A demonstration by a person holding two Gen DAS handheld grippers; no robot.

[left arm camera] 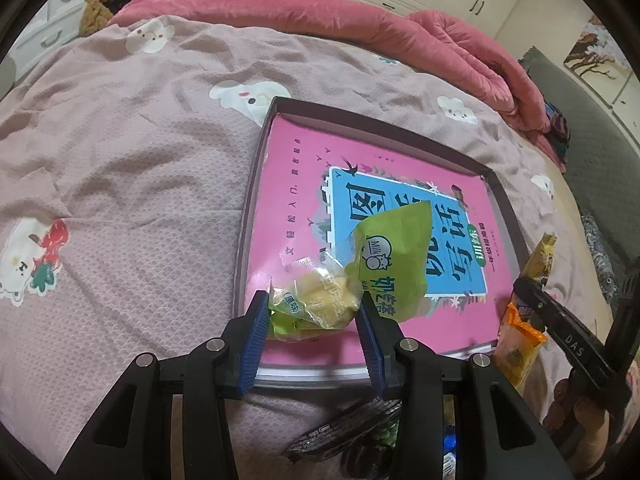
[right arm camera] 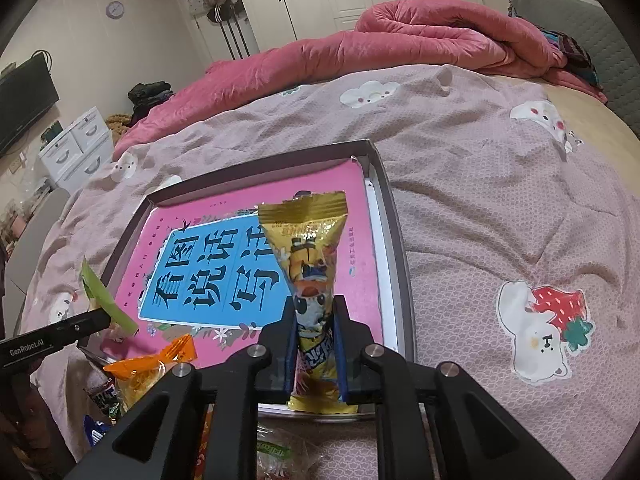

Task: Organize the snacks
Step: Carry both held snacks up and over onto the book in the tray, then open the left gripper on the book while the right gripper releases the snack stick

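A shallow dark box (left arm camera: 504, 196) lined with a pink and blue book cover lies on the bed; it also shows in the right wrist view (right arm camera: 394, 216). My left gripper (left arm camera: 312, 312) is shut on a green snack packet (left arm camera: 384, 264) with a yellow pastry inside, held over the box's near edge. My right gripper (right arm camera: 314, 320) is shut on a yellow snack packet (right arm camera: 308, 248), held upright over the box's near right part. In the left wrist view the right gripper (left arm camera: 568, 312) and its yellow packet (left arm camera: 542, 258) appear at the far right.
An orange snack packet (right arm camera: 148, 368) and other loose packets (right arm camera: 272, 452) lie by the box's near edge. A dark packet (left arm camera: 348, 428) lies under my left gripper. A rolled red quilt (right arm camera: 400, 36) lies at the back of the bed.
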